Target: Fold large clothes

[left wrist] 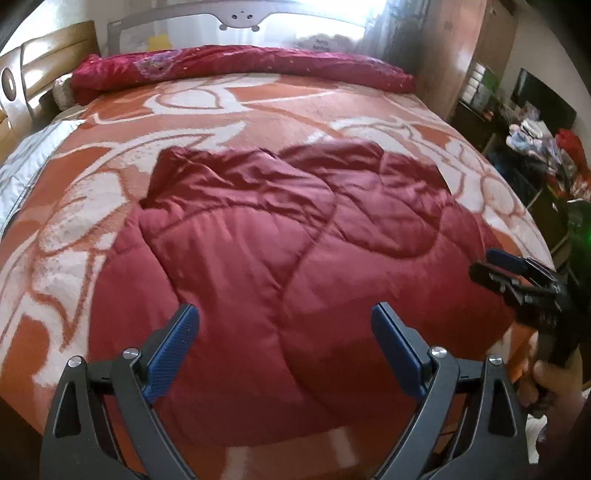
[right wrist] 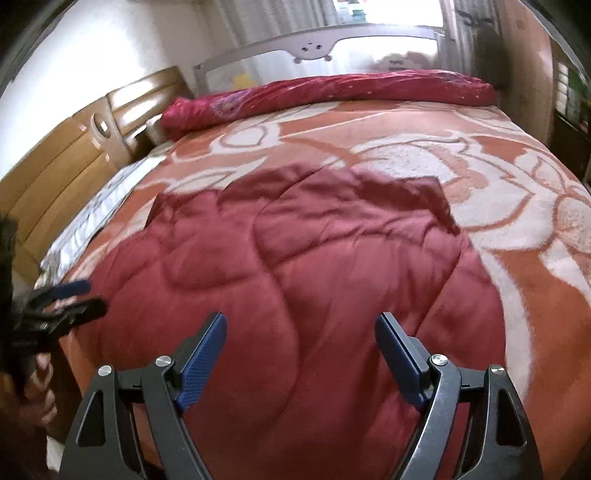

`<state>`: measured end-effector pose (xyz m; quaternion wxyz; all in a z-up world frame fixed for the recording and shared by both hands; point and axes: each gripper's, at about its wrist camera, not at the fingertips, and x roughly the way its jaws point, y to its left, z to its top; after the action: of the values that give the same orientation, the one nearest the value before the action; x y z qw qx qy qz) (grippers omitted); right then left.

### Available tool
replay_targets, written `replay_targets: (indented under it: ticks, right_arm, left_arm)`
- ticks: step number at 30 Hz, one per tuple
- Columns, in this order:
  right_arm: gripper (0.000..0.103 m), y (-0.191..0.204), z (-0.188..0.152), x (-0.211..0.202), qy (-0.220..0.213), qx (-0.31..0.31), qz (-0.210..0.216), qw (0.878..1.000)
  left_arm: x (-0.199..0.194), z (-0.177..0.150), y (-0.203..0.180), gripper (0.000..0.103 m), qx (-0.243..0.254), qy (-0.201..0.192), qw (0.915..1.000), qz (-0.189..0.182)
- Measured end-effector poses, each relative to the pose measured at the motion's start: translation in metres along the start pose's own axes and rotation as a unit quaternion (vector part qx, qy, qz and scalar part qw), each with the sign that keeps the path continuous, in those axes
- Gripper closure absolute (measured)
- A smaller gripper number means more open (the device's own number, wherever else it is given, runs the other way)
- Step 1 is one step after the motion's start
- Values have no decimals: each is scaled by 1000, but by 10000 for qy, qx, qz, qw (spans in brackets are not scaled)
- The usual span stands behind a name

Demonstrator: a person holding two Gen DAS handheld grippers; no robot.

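A dark red padded garment point(left wrist: 280, 258) lies spread on the bed, its sleeves folded in over the body; it also shows in the right wrist view point(right wrist: 314, 266). My left gripper point(left wrist: 284, 314) is open and empty, hovering above the garment's near part. My right gripper point(right wrist: 301, 325) is open and empty, also above the near part. The right gripper shows from the side in the left wrist view point(left wrist: 491, 266), at the garment's right edge. The left gripper shows in the right wrist view point(right wrist: 86, 295), at the garment's left edge.
The bed is covered by an orange and white patterned blanket point(left wrist: 258, 107). A rolled red quilt point(left wrist: 240, 66) lies along the far side by a grey rail point(left wrist: 240, 16). A wooden headboard point(right wrist: 66, 155) stands left. Shelves with clutter point(left wrist: 535, 147) stand right.
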<state>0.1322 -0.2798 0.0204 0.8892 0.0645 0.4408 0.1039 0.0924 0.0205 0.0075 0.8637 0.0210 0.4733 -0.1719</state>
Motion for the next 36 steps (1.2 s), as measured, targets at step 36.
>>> replay_targets:
  ticks: [36]
  right_arm:
    - [17,-17,-34,-8,56,264,-412,9988]
  left_arm:
    - [3,-20,-6,0,-52,38,9974,720]
